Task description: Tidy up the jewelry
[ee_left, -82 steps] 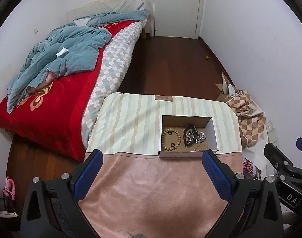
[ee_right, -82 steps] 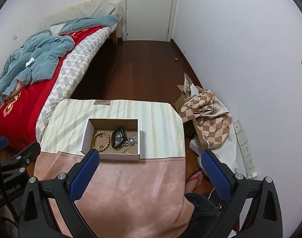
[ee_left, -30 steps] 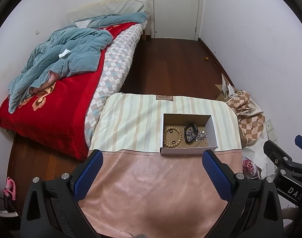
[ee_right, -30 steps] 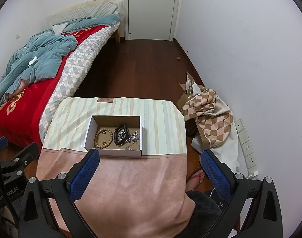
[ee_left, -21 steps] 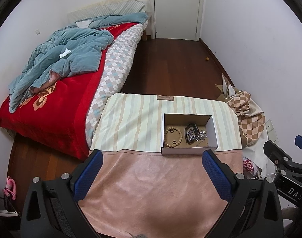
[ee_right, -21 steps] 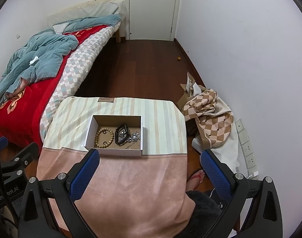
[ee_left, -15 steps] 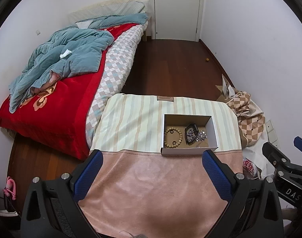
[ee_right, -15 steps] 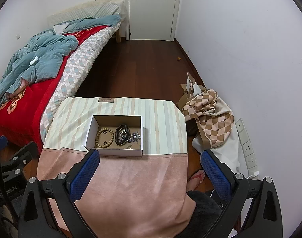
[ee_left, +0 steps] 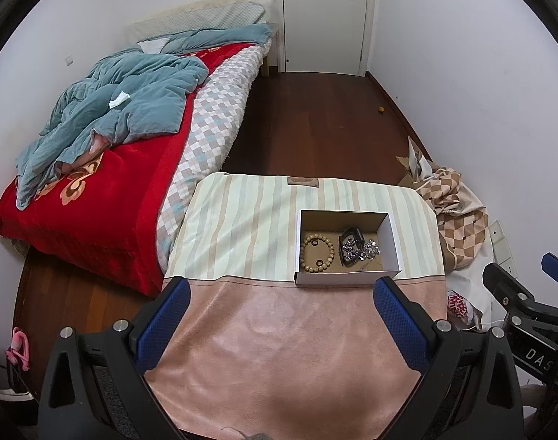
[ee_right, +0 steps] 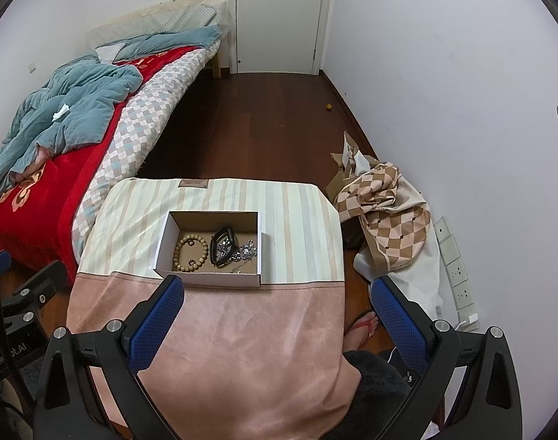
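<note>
Our left gripper (ee_left: 279,289) hangs over the pink half of the table cloth (ee_left: 279,348), its blue fingers (ee_left: 167,315) spread wide and holding nothing. Our right gripper (ee_right: 277,288) is the same, fingers (ee_right: 396,319) released and empty. The cardboard box (ee_left: 392,242) sits at about 1 o'clock from the left gripper, on the striped part of the cloth, its near wall touching the seam. Inside it we see a wooden bead bracelet (ee_left: 317,253) at the 9 o'clock side, a dark bracelet (ee_left: 350,244) in the middle and a silvery chain (ee_left: 368,250) toward 3 o'clock, touching the dark one. From the right wrist view the box (ee_right: 163,242) lies at 11 o'clock. A bed (ee_left: 95,198) stands at 10 o'clock
</note>
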`<state>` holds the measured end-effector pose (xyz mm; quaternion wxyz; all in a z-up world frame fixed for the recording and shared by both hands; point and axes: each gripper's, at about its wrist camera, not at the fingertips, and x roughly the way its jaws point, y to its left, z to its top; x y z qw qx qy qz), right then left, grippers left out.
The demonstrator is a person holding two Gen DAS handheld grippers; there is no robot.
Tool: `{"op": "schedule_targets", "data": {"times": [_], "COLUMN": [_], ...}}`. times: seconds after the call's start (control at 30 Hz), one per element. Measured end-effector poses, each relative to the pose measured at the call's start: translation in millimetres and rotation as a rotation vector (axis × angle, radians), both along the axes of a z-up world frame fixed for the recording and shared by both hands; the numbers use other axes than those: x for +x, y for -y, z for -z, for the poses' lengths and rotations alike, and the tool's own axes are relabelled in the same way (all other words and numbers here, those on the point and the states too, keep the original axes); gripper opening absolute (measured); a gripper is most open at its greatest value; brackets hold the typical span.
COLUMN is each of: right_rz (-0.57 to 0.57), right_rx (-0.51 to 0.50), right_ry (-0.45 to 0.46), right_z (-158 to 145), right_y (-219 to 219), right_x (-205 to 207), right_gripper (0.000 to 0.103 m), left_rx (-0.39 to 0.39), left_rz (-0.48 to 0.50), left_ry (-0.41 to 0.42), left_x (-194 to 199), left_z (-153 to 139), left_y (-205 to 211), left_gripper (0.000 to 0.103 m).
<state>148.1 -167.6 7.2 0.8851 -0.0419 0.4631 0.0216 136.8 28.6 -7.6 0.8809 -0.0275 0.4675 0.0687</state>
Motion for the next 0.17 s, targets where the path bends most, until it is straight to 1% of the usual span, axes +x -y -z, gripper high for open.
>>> {"op": "schedule_targets", "data": {"times": [0.17], "right_rz": [-0.002], "right_rx": [-0.001], "right_ry": [0.000], "right_z": [-0.3], "right_y": [0.1], "right_x": [0.0], "right_gripper": [0.103], "left_rx": [-0.003], "left_rz": [0.005], "left_ry": [0.009], "left_x": [-1.5], "left_z": [-1.7], "left_y": [1.5], "left_gripper": [0.102]}}
